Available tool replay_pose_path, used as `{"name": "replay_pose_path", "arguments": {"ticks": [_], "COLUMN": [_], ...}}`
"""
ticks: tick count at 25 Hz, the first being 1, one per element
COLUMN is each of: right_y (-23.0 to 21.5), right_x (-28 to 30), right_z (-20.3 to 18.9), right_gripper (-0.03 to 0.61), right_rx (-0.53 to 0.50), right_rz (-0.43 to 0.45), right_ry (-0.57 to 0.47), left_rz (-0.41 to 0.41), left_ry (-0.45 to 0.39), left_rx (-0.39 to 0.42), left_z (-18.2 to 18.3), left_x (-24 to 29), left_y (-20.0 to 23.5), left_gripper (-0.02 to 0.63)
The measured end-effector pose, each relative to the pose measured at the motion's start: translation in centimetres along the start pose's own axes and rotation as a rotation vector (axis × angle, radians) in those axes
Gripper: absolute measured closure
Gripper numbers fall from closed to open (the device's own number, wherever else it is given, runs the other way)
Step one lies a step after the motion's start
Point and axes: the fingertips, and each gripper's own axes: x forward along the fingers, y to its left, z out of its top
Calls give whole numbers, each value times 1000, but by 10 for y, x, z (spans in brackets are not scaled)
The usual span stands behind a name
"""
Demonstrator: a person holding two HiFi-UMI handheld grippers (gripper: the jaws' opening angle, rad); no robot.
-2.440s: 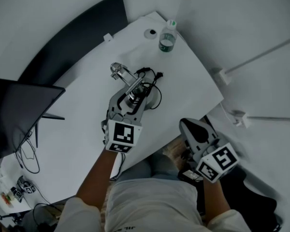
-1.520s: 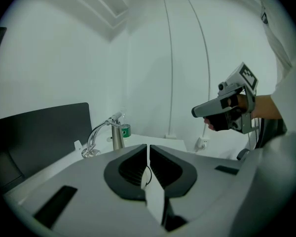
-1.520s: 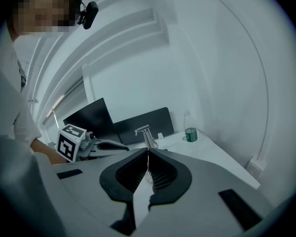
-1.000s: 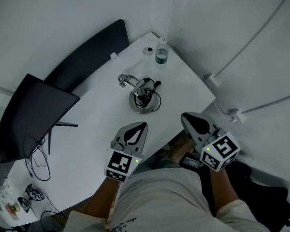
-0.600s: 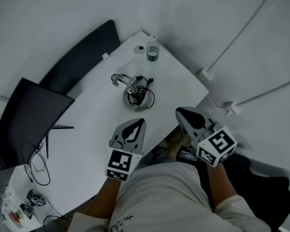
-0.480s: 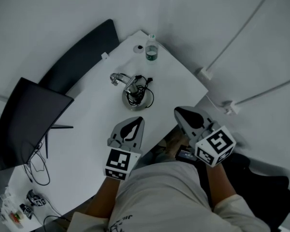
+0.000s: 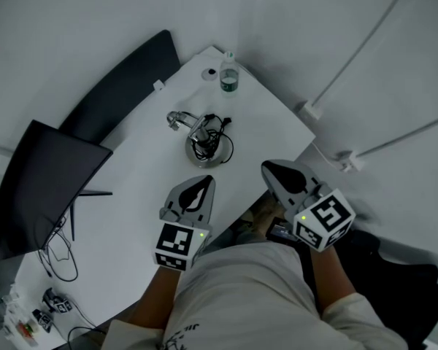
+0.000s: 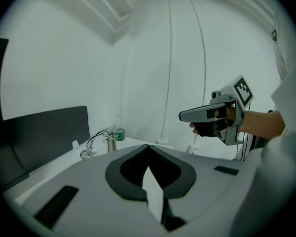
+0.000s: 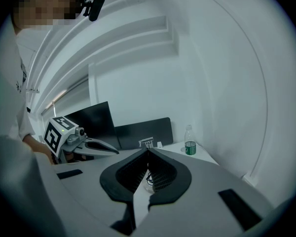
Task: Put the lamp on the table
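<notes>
the left gripper (image 7: 204, 182) is clenched on nothing, its jaws pressed tip to tip over the near edge of the table (image 7: 131, 203). the right gripper (image 7: 269, 170) is likewise closed and empty, held just beyond the table's near-right edge. both hang well apart from the lamp (image 7: 203, 141), which i take to mean the placing is done and neither tool is needed on it. the lamp stands on its round base near the table's middle, its arm bent low toward the far left and its black cord (image 7: 217, 130) bundled on the base, probably so it does not trail. a bottle (image 7: 229, 79) stands at the far corner, apart from the lamp. its green label is too small to read. the marker cube (image 7: 177, 245) on each gripper bears only black-and-white squares, no words.
</notes>
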Motion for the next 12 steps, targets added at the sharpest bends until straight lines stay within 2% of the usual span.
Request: {"name": "replay_pose_path", "arguments": {"ticks": [4,12], "right_y": [0,-1], "right_x": [-2,-1], "right_z": [1,3], "right_gripper": [548,548], "right_rx": [31,23], "right_rz": [16,18], "right_ry": [-17,-15], "left_rz": [6,8], "left_ry": [-3,-14], "left_rx": [19,37], "left_z": [2,5], "left_x": [3,10], "left_y": [-2,-7], "left_gripper": [611,611]}}
